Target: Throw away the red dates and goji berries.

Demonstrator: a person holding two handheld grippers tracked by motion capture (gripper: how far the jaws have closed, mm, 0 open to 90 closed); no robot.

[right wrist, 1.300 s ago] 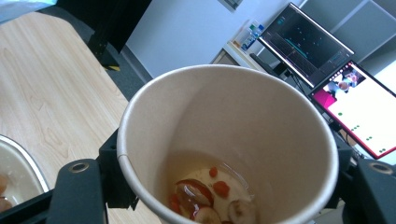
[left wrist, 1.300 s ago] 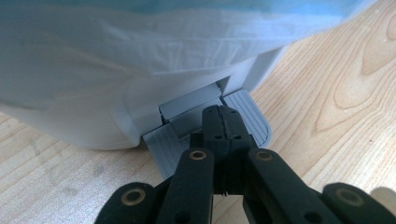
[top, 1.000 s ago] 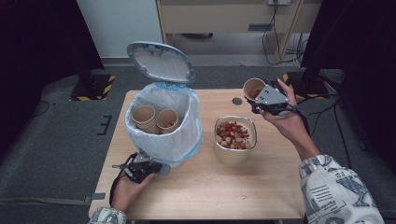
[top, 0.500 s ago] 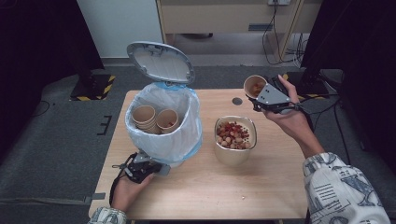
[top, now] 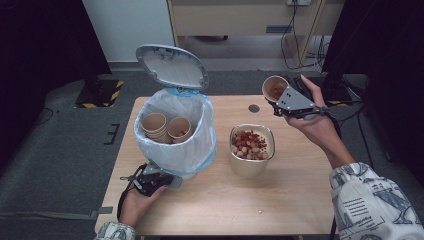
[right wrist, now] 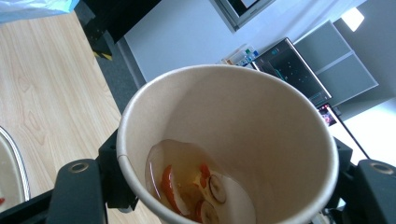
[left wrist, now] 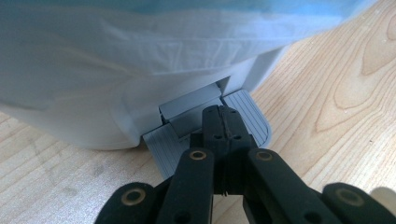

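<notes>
A white pedal bin (top: 175,150) with a white liner stands at the table's left, its grey lid (top: 171,66) raised. Inside it are stacked paper cups (top: 155,125) and one single cup (top: 179,129). My left gripper (top: 169,181) (left wrist: 223,116) is shut, its joined tips resting on the bin's grey pedal (left wrist: 247,114). My right gripper (top: 280,97) is shut on a paper cup (top: 274,87) (right wrist: 243,116), held tilted above the table's far right. The cup holds a little liquid with red and pale food bits (right wrist: 196,182).
A cream bowl (top: 250,167) with red and pale food pieces stands right of the bin. A small dark disc (top: 254,108) lies on the table's far side. A crumb (top: 259,212) lies near the front edge. Dark floor surrounds the wooden table (top: 300,200).
My right hand has lifted the cup slightly up and to the right. The left gripper stays on the pedal and the lid stays up.
</notes>
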